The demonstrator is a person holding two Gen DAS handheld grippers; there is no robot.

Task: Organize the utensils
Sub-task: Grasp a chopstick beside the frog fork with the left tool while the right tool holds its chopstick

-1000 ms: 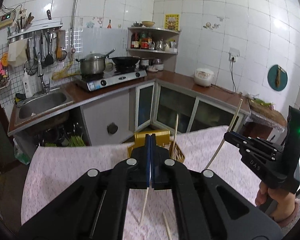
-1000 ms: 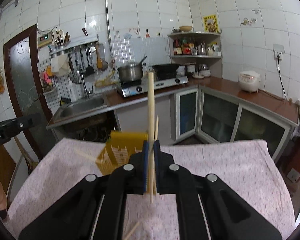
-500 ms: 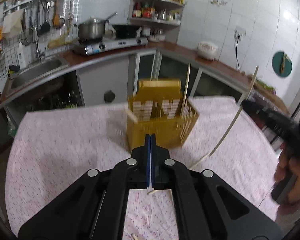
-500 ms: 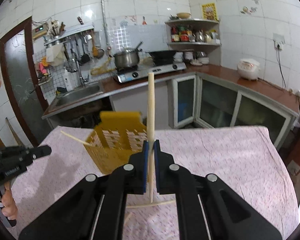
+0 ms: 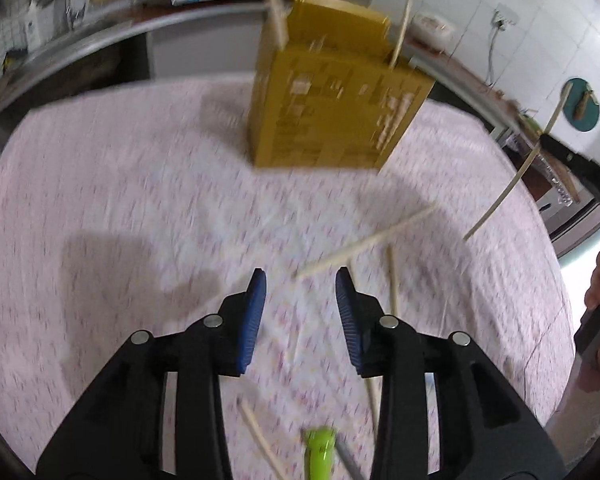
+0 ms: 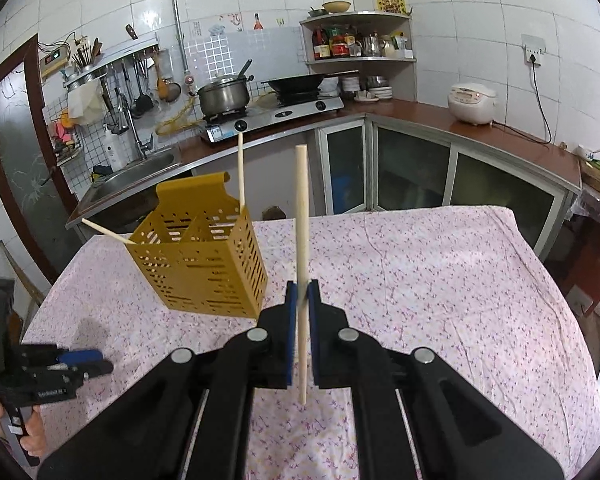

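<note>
Chopsticks remain scattered: the left gripper [image 5: 300,280], pressed together half a second ago, now hangs spread and empty over four loose sticks [image 5: 364,242] and a green-handled utensil [image 5: 319,452] on the tablecloth [image 5: 100,200]. Two chopsticks stand in the yellow holder [image 6: 204,264]; the right gripper [image 6: 302,292] pinches one chopstick [image 6: 301,216] upright beside it.

We see a kitchen with white tiled walls [image 6: 480,8]. A brown counter [image 6: 420,114] runs along two walls and turns a corner, with glass-fronted cabinets [image 6: 412,172] below it. On it we see a steel sink [image 6: 136,176], a gas stove [image 6: 276,114] bearing a lidded pot [image 6: 224,96] and a wok [image 6: 296,82], and a white rice cooker [image 6: 472,102]. A corner shelf [image 6: 360,40] holds bottles. A dark door [image 6: 16,152] stands at the left. The worktop [image 6: 440,280] wears a pink floral cloth.
</note>
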